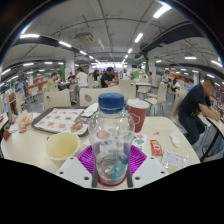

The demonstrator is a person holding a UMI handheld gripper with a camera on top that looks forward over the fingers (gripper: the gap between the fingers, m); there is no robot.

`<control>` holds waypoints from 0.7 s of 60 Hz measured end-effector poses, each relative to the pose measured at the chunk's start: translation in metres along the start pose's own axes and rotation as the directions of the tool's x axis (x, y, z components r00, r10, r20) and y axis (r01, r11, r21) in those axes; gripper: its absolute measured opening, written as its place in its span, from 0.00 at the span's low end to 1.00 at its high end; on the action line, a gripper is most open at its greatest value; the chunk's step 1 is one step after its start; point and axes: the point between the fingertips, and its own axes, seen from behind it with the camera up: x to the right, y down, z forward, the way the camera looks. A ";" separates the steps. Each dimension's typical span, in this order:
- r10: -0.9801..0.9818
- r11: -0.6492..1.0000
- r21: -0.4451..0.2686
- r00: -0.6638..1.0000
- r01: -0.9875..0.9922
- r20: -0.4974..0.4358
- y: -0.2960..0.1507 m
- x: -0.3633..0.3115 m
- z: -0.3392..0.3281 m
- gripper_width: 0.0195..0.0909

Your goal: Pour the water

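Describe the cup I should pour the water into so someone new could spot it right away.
On the round white table, look just beyond the clear blue-capped bottle held in the gripper. The red paper cup stands behind it, unlike the low yellow bowl on its other side.

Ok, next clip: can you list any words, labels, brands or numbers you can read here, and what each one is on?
None can be read.
Water bottle, between the fingers of the gripper: clear, no label seen.
Red packet on the table: print too small to read.
Red cup beyond the bottle: markings blurred.
Tray: pattern, no readable words.
Yellow bowl: plain.
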 end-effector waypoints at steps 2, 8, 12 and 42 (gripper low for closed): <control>-0.018 1.000 0.010 1.000 0.018 -0.001 0.001 -0.001 -0.004 0.30; 0.010 1.000 0.019 1.000 -0.010 -0.013 -0.002 0.003 -0.008 0.38; 0.028 1.000 0.012 1.000 -0.027 -0.010 -0.001 0.001 -0.006 0.45; 0.011 0.970 -0.241 0.997 -0.030 -0.079 0.034 -0.008 -0.146 0.93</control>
